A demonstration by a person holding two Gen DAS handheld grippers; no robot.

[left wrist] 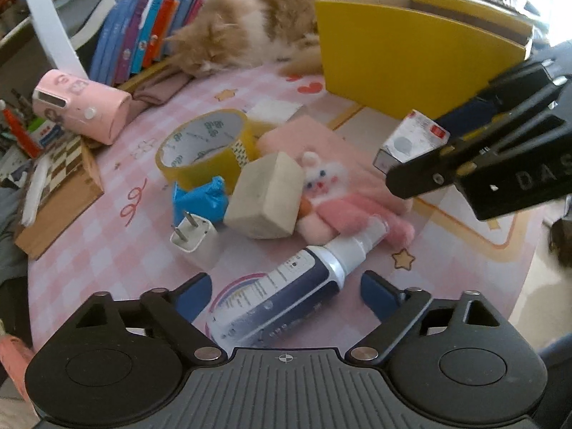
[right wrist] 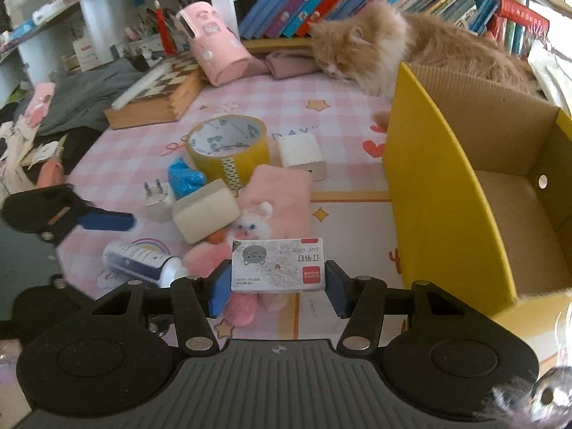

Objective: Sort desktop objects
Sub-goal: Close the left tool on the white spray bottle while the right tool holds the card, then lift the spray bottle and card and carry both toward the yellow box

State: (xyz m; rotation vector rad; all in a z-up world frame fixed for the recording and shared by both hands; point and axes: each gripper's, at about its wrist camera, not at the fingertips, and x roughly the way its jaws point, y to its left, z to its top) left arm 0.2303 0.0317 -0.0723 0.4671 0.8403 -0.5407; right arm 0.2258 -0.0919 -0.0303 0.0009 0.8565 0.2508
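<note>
My right gripper (right wrist: 277,286) is shut on a small white staple box (right wrist: 278,265) with a red label and holds it above the pink mat; the box also shows in the left wrist view (left wrist: 411,142). My left gripper (left wrist: 284,295) is open, its blue pads either side of a dark blue and white spray bottle (left wrist: 286,293) lying on the mat. A pink plush toy (left wrist: 336,196), a cream block (left wrist: 266,202), a yellow tape roll (left wrist: 207,143), a white plug (left wrist: 193,237) and a blue wrapper (left wrist: 200,202) lie clustered mid-mat. A yellow cardboard box (right wrist: 429,196) stands open at the right.
An orange cat (right wrist: 393,46) lies at the back against the books and the box. A pink cylinder case (right wrist: 214,50) and a checkered wooden box (right wrist: 157,96) sit at the back left. A white charger cube (right wrist: 300,155) lies beside the tape.
</note>
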